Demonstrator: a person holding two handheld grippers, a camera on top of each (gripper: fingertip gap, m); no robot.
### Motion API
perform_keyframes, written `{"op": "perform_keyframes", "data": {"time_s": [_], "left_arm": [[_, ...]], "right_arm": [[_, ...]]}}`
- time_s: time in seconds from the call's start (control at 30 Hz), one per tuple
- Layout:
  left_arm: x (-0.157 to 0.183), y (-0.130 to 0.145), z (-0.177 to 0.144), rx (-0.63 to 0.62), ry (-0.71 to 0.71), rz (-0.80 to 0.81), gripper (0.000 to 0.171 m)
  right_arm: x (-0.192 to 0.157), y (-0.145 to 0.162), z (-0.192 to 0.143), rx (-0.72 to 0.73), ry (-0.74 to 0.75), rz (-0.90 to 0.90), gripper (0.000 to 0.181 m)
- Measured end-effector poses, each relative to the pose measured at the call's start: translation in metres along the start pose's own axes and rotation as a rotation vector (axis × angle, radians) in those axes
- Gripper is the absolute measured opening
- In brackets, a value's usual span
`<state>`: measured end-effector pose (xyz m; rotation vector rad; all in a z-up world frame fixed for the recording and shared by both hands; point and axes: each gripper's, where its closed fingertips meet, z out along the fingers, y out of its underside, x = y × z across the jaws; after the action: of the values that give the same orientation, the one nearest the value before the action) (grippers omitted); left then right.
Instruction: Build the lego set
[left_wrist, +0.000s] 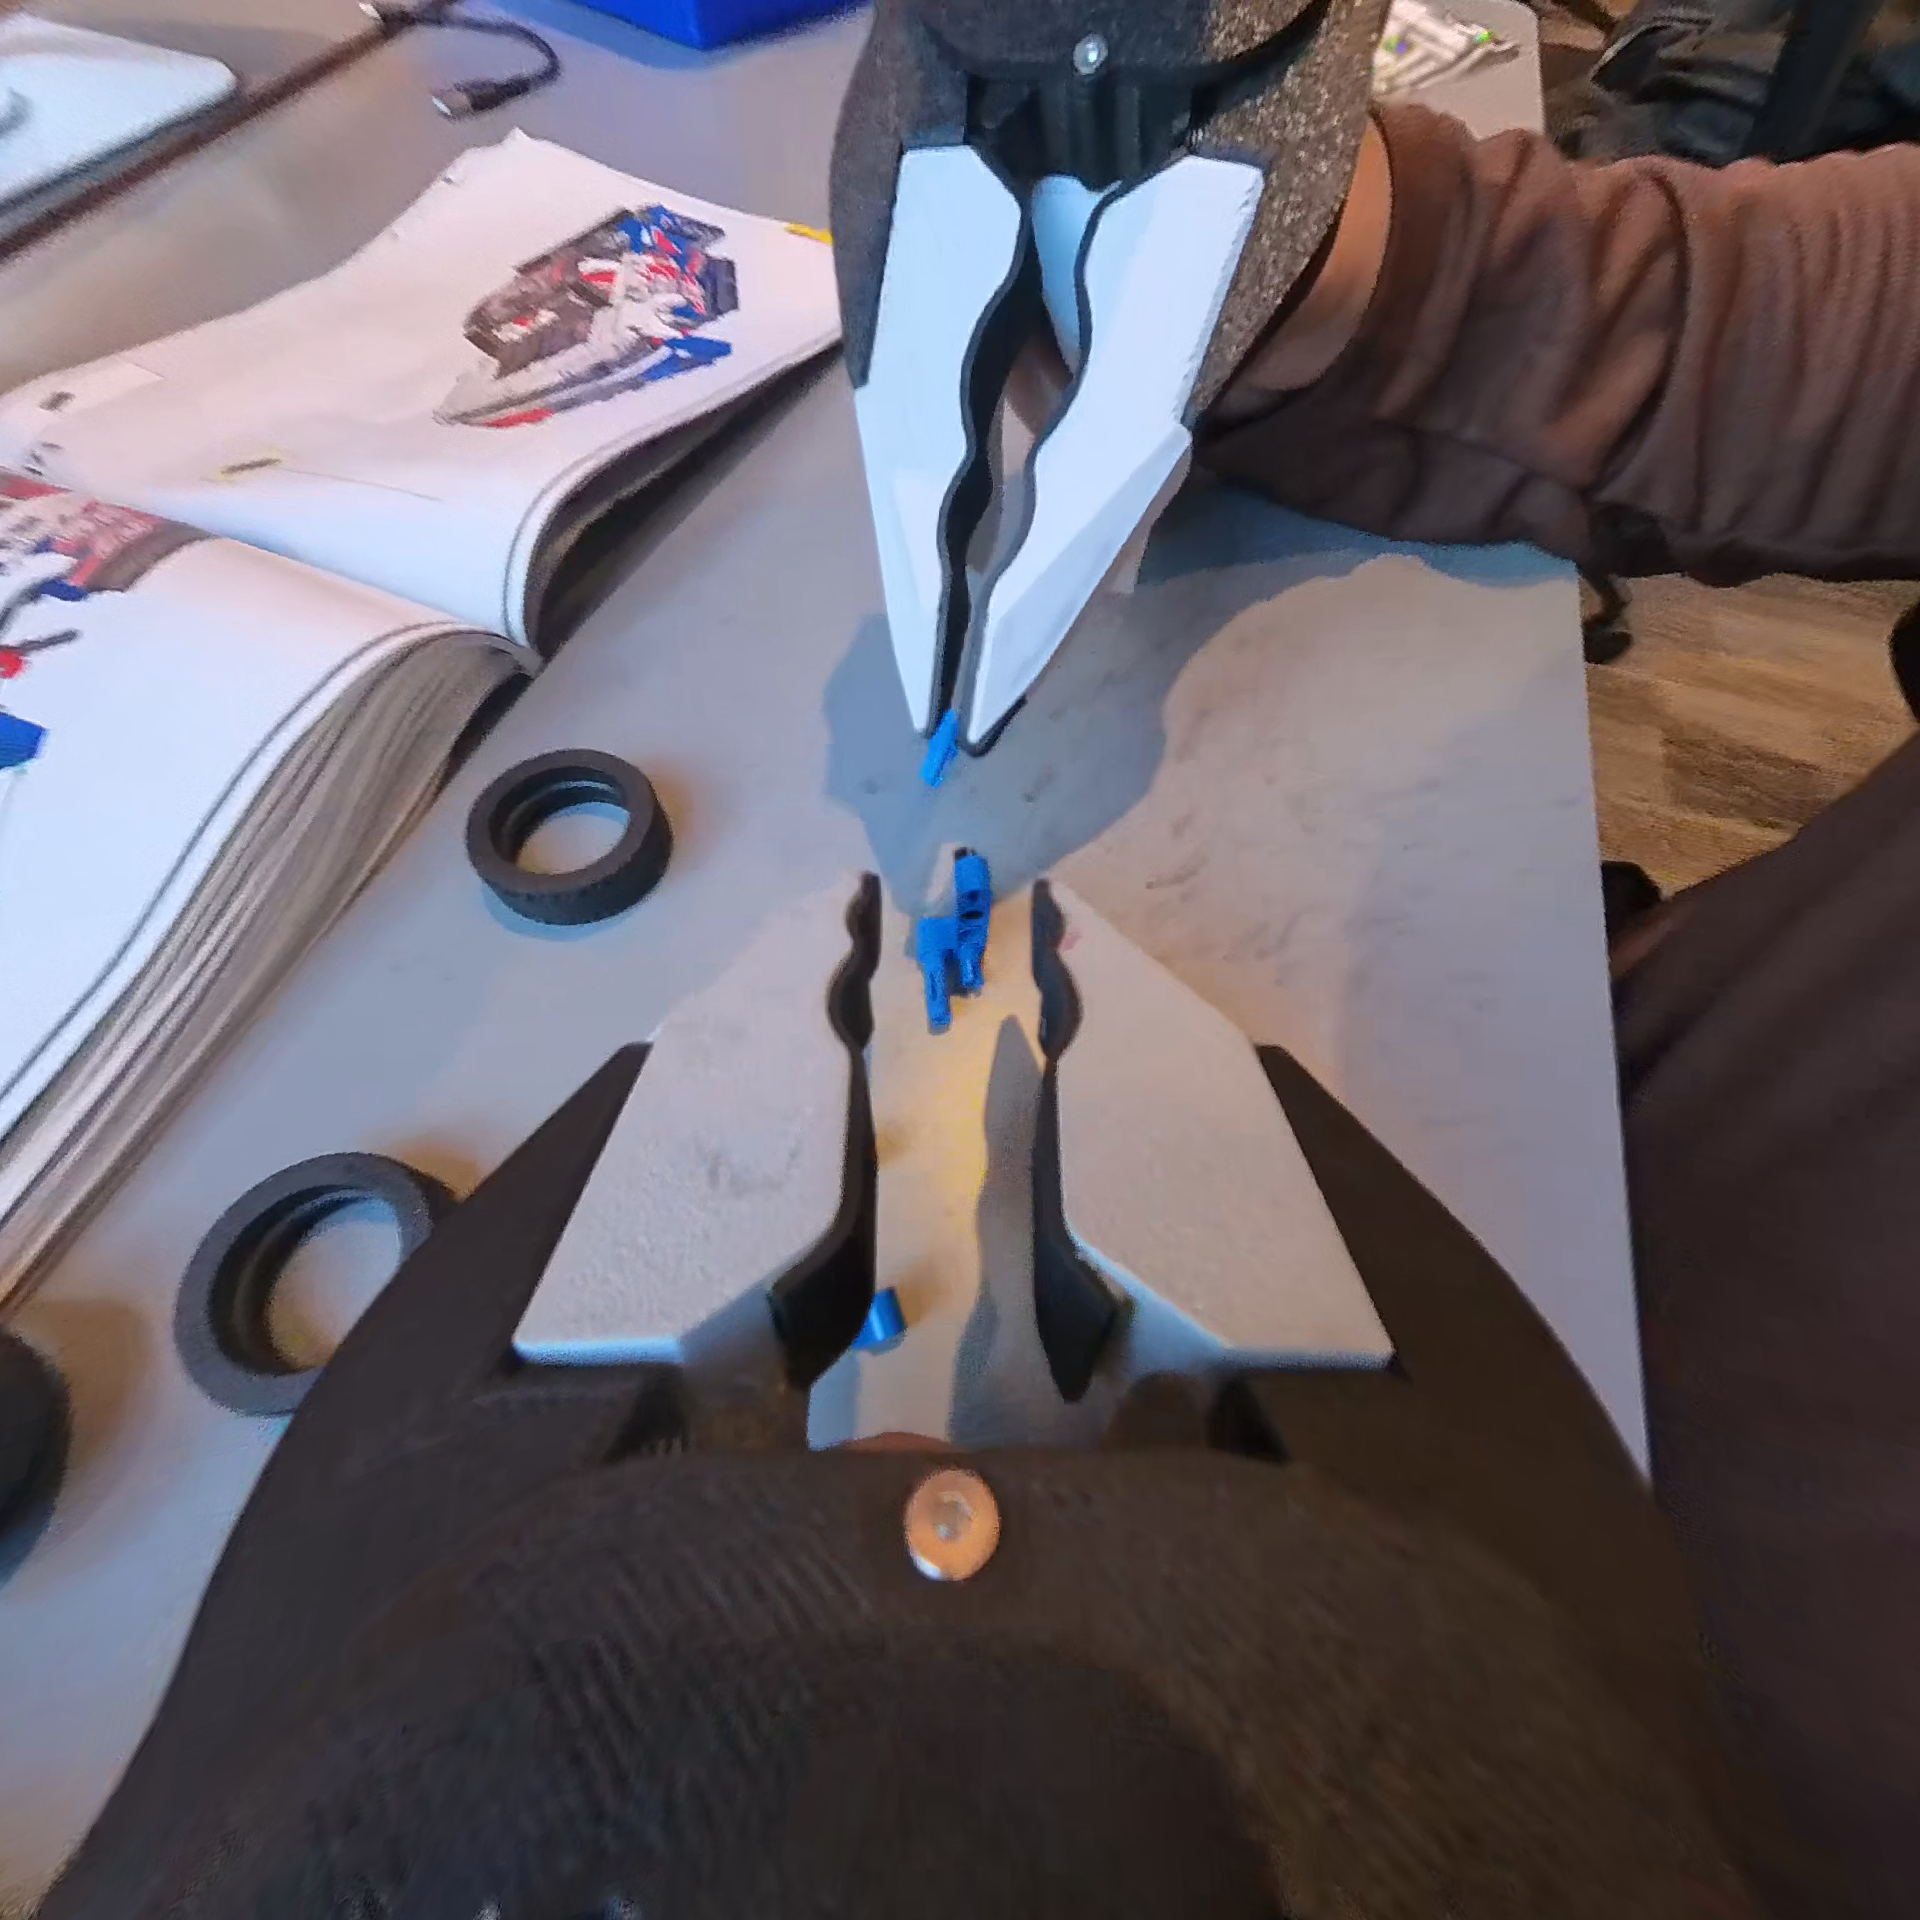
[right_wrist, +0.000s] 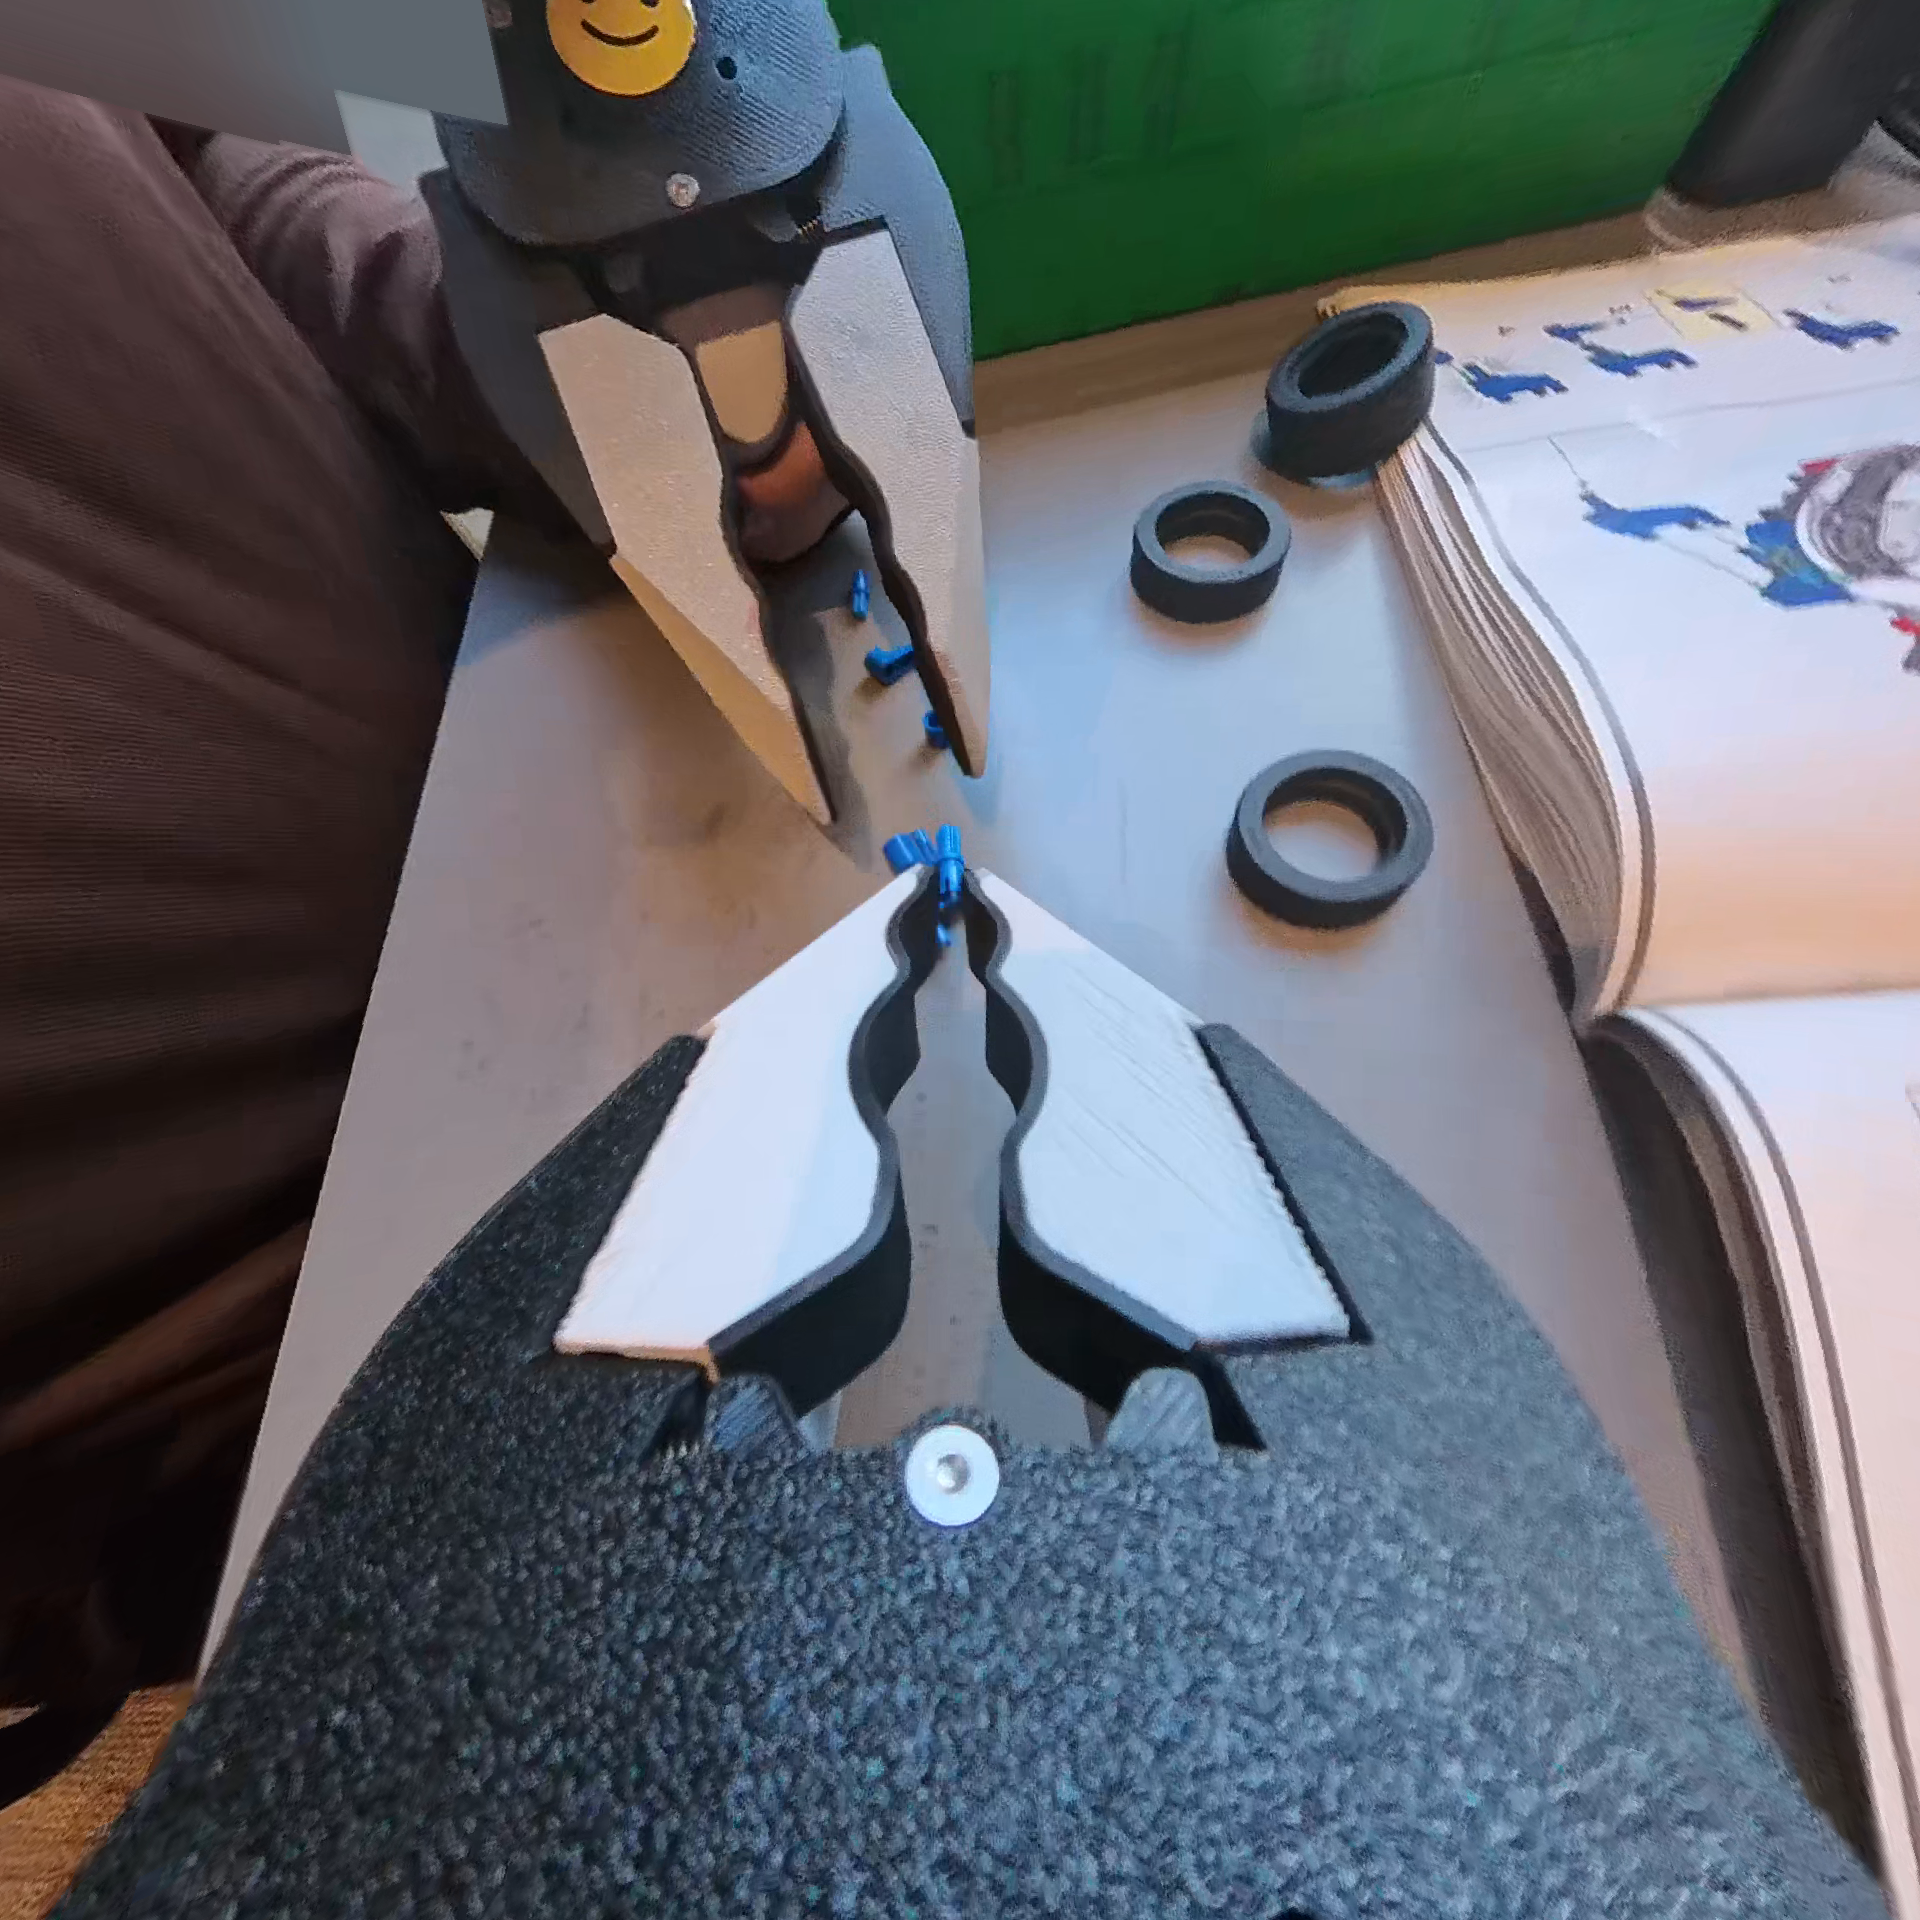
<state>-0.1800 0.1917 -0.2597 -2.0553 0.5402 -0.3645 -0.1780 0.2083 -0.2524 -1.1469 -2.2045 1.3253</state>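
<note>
Your right gripper (right_wrist: 943, 878) is squeezed almost shut, and its two white tips pinch a tiny blue pin (left_wrist: 940, 750). You can see the pin poke out below the tips in the left wrist view. Your left gripper (left_wrist: 954, 894) is open, with a wide gap between its two fingers, and it holds nothing. It points at a small blue lego piece (left_wrist: 954, 940) that lies on the grey table (left_wrist: 1351, 831), right between the left fingertips but not touching them. That blue piece looks like a few little pins and tubes stuck together. The two grippers face each other, tip to tip, with the blue piece between them, near the edge of the table. In the right wrist view more small blue pins (right_wrist: 891, 660) lie on the table under your left gripper. One more small blue bit (left_wrist: 881, 1322) lies close to the base of the left fingers. Black rubber tires lie flat on the table beside you: one near tire (left_wrist: 566, 836) sits just beside the open instruction book (left_wrist: 364, 468), and a second tire (left_wrist: 301, 1283) sits closer to your left gripper. In the right wrist view a third tire (right_wrist: 1351, 400) leans against the thick stack of pages. Your brown sleeve (left_wrist: 1610, 364) reaches in behind the right gripper.
</note>
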Motion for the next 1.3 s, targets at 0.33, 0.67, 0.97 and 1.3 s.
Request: {"op": "perform_keyframes", "data": {"time_s": [0.33,0.67,0.97,1.3], "left_arm": [[0.003,0.012,0.022,-0.146,-0.049,0.1,0.004],[0.003,0.013,0.021,-0.142,0.062,0.204,0.004],[0.007,0.014,0.021,-0.134,0.1,0.306,0.004],[0.008,0.014,0.022,-0.134,0.098,0.304,0.004]], "right_arm": [[-0.008,0.017,-0.002,-0.011,-0.011,0.08,0.004],[-0.009,0.016,0.005,-0.03,-0.011,0.086,0.004],[-0.011,0.017,0.007,-0.041,0.027,0.049,0.004],[-0.014,0.018,0.01,-0.054,0.019,0.043,0.004]]}}
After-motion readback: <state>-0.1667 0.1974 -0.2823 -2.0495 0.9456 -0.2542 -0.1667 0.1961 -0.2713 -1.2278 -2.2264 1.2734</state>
